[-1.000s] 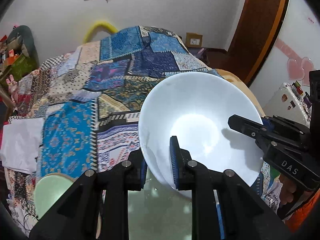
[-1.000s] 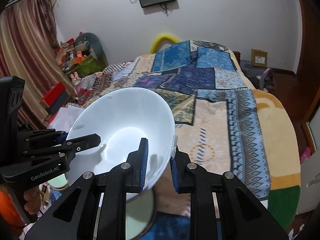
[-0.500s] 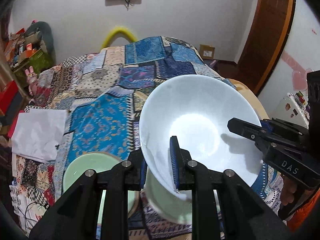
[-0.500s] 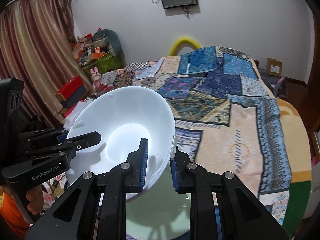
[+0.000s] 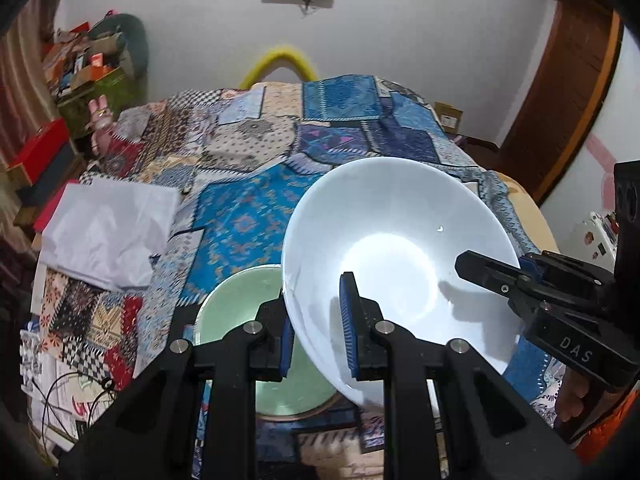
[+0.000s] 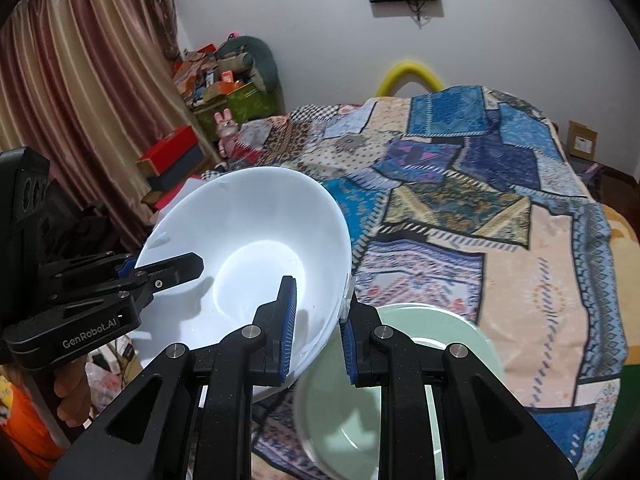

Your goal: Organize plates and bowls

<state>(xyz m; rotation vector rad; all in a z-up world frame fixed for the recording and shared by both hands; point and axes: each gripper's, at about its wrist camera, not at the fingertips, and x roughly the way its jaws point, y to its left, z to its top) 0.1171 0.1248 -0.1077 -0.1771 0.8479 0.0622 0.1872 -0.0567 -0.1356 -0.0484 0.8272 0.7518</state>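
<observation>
Left wrist view: a bed spread with a patchwork quilt (image 5: 256, 184) fills a cluttered bedroom. Above it, the left tongs (image 5: 316, 332) are clenched on the near rim of one white bowl (image 5: 394, 248), tilted and held off the quilt, while the right tongs (image 5: 516, 276) clamp its far rim. One green dish (image 5: 236, 300) lies just below.

Right wrist view: curtains and stacked boxes line the wall. The right tongs (image 6: 318, 326) pinch the white bowl's (image 6: 248, 232) rim; the left tongs (image 6: 160, 272) grip its opposite edge. The bowl appears mid-carry; the next move likely calls for centring it over the green dish (image 6: 432, 344) before lowering.
</observation>
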